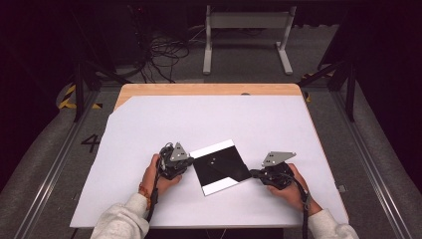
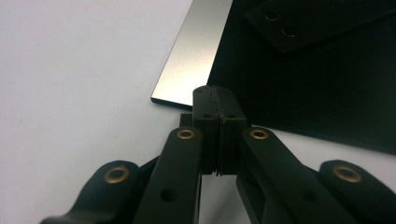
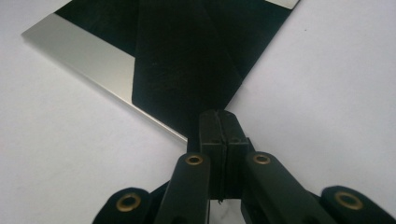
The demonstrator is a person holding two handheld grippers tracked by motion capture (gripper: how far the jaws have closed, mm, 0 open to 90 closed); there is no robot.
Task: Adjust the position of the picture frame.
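On the white table (image 1: 149, 124), one mirror plate (image 1: 220, 167) lies between two tools (image 1: 186, 163), both pressed together.

A flat square mirror plate (image 1: 221, 167), mostly reflecting black with bright strips, lies turned cornerwise on the white table sheet (image 1: 149, 124).

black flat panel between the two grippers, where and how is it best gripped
Probably by a corner or thin edge, coming in low and level from the side. The black flat panel lies flat on the white table cover, so only its rim offers a pinch. Both the left hand-held gripper and right hand-held gripper, jaws shut, sit at opposite corners.
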